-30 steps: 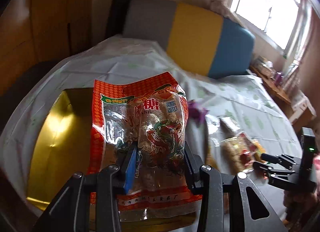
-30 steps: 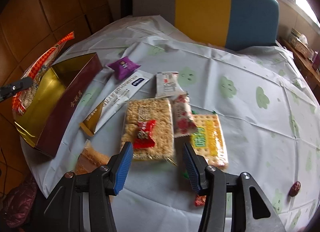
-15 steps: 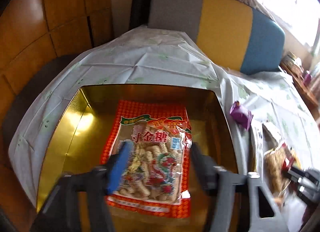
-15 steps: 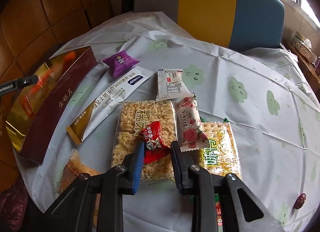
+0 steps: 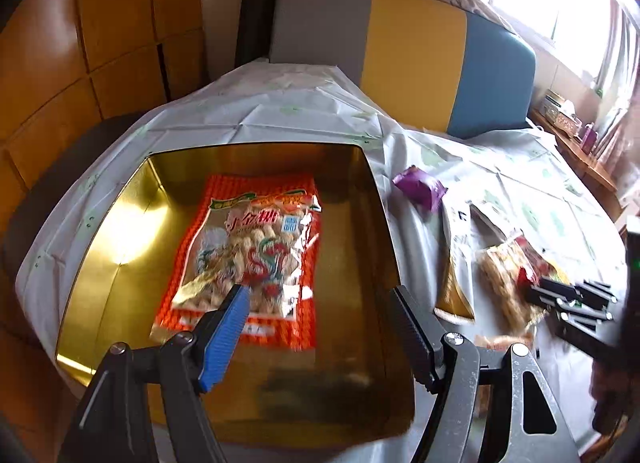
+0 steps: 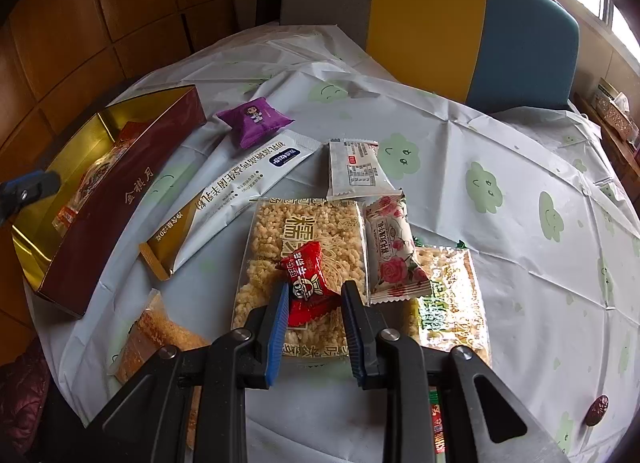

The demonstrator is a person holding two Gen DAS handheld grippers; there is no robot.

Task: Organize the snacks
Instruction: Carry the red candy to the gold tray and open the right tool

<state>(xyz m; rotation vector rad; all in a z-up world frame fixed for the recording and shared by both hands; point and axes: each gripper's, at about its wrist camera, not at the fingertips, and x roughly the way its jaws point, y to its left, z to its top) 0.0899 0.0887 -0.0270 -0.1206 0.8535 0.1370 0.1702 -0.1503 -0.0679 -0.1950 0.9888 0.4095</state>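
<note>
Between the right gripper (image 6: 314,313) fingers, pinched: red candy packet (image 6: 306,283) atop rice-crisp pack (image 6: 304,259), on desk (image 6: 500,223). Left gripper (image 5: 320,313) fingers spread, gripping nothing, over gold-lined box (image 5: 360,231); orange snack bag (image 5: 252,247) lies flat inside.

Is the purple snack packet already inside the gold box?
No. The purple snack packet lies on the tablecloth beside the gold box, which holds only the orange candy bag.

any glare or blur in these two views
Left wrist view: bright glare on the gold box's left wall, near edge of the orange snack bag smeared, window blown out. Right wrist view: sharp, evenly lit; fisheye bends both.
</note>
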